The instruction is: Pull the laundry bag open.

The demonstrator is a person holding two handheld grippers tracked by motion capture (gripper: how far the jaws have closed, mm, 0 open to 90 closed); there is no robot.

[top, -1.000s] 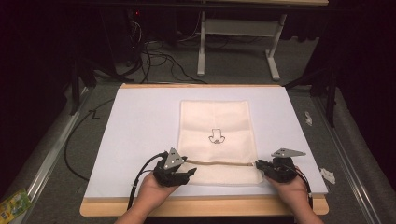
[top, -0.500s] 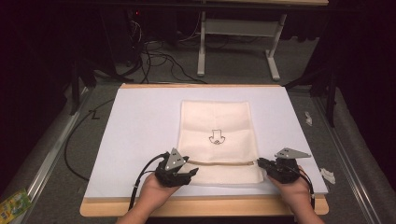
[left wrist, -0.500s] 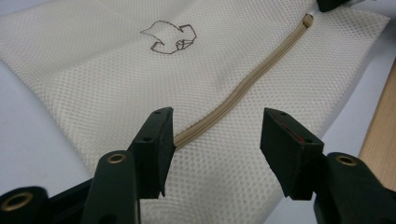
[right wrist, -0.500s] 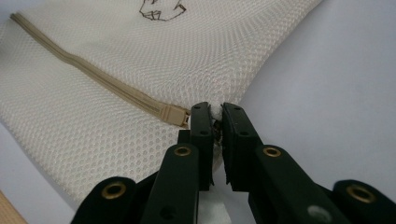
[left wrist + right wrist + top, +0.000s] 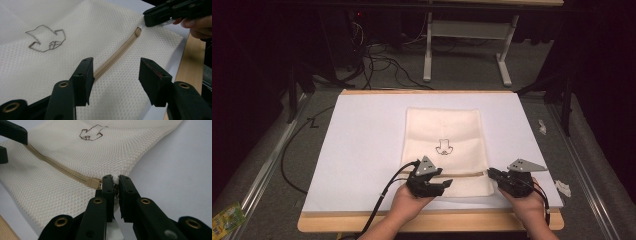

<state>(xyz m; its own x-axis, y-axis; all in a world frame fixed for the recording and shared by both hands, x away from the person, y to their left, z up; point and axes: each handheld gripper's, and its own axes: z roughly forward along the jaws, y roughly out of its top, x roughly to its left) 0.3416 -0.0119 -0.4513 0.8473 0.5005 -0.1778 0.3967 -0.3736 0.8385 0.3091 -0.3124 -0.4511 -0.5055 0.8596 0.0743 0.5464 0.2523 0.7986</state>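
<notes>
Lying flat near the centre of the high view, toward the lower edge of the white table sheet [image 5: 362, 150]: a cream mesh zip bag [image 5: 444, 130] with a small dark outline drawing [image 5: 443, 147] on its middle. Running across the bag's lower part, a tan zipper [image 5: 117, 53], ending in its stop at the bag's right-hand corner [image 5: 93, 182]. Pinching that corner edge of the mesh just beside the zipper's end, the right gripper [image 5: 115, 185], jaws pressed together on the fabric, sitting at the lower right of the high view [image 5: 494, 175]. Hovering over the zipper farther left, at lower centre of the high view, the left gripper [image 5: 443, 184], jaws standing apart and straddling the tan strip in the left gripper view [image 5: 115, 72], pads not touching it, nothing clamped between them. Showing beneath the white sheet along the bottom of the high view, the wooden tabletop edge [image 5: 452, 222]. Beyond the table, at the upper part of the frame, cables [image 5: 377, 60] trailing over a grey floor.
</notes>
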